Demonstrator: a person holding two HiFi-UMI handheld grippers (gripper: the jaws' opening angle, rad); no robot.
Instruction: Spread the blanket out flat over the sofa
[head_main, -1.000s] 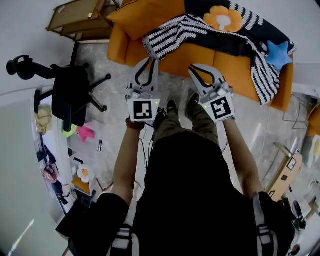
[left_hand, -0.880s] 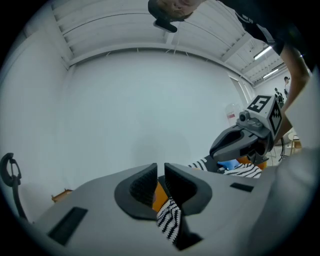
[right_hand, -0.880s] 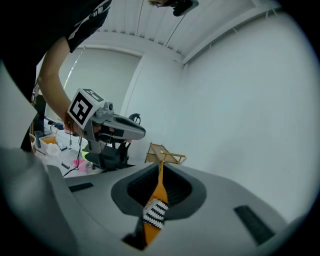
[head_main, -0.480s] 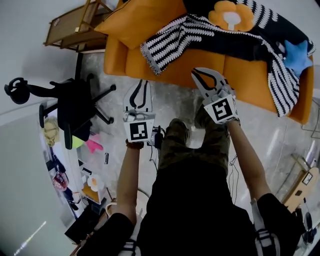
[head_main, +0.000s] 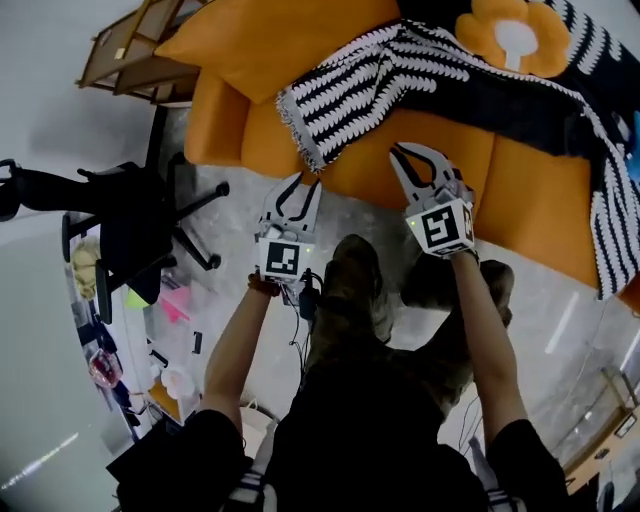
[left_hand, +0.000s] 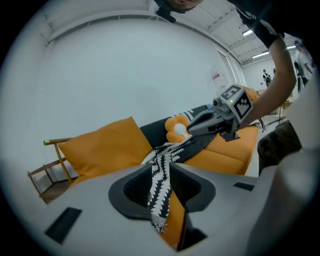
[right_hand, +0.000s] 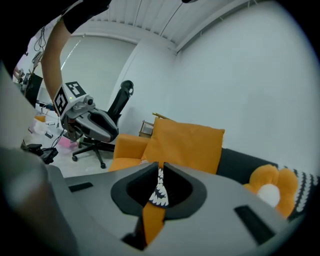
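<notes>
A black-and-white striped blanket (head_main: 370, 80) with an orange flower patch (head_main: 515, 30) lies bunched across the orange sofa (head_main: 520, 190), one fringed corner hanging over the seat front. My left gripper (head_main: 300, 183) hovers just below that corner, not touching it. Its jaws are opening with nothing between them; in the left gripper view the blanket (left_hand: 160, 185) only shows through their gap, farther off. My right gripper (head_main: 402, 152) is held over the sofa's front edge, short of the blanket, shut and empty. In the right gripper view its jaws (right_hand: 161, 167) leave only a slit.
An orange back cushion (head_main: 270, 45) leans at the sofa's left end. A black office chair (head_main: 130, 225) stands left of the person, a wooden rack (head_main: 130, 60) behind it. A cluttered desk (head_main: 100, 350) runs along the left. The person's shoes (head_main: 350, 265) are close to the sofa front.
The person has stepped closer to the sofa and both grippers have moved up to its front edge. The left jaws have parted from closed.
</notes>
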